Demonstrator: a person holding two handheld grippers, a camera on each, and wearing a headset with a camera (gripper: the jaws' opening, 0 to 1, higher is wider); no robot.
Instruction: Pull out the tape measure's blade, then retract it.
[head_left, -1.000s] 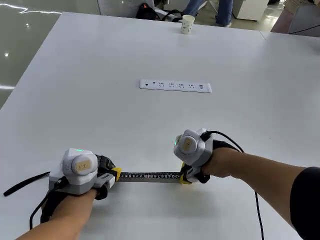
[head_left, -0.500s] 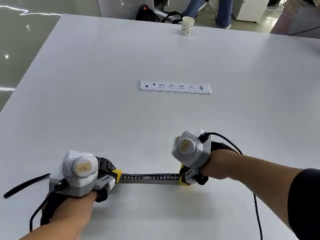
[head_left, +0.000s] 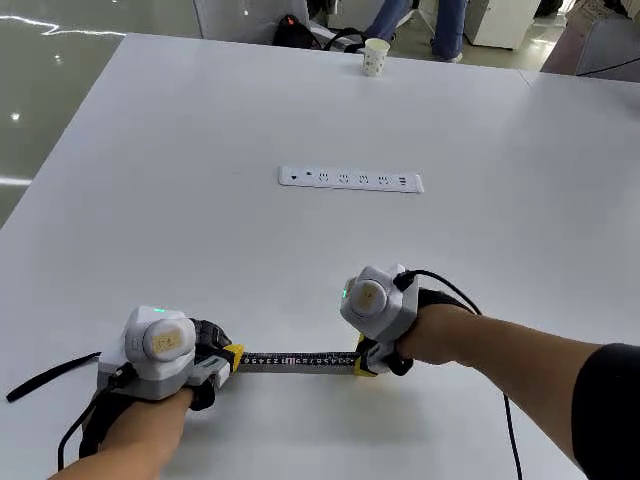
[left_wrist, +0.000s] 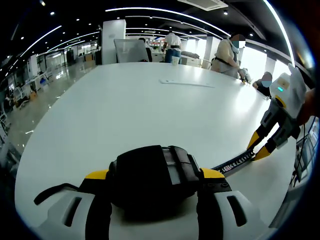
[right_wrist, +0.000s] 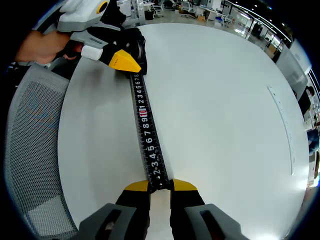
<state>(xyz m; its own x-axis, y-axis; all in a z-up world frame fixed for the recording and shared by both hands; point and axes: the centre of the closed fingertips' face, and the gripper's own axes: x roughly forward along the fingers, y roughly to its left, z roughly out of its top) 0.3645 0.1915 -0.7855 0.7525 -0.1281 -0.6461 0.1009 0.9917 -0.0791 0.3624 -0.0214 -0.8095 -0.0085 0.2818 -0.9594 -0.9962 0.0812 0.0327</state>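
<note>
Since a second ago my right tongs (head_left: 365, 362) have crept a touch toward my left tongs (head_left: 222, 360), so the dark numbered steel blade (right_wrist: 145, 125) spans a bit less; I reckon the retract is under way. The left tongs are clamped round the black plastic tape measure case (left_wrist: 150, 180); the right tongs pinch the blade's tip; it all sits low over the white tabletop (head_left: 300, 250) (its near edge is close to me). Next up: feed the tip in slowly and straight; there's loads of open room ahead, with the long white power strip (head_left: 350, 177) well apart.
</note>
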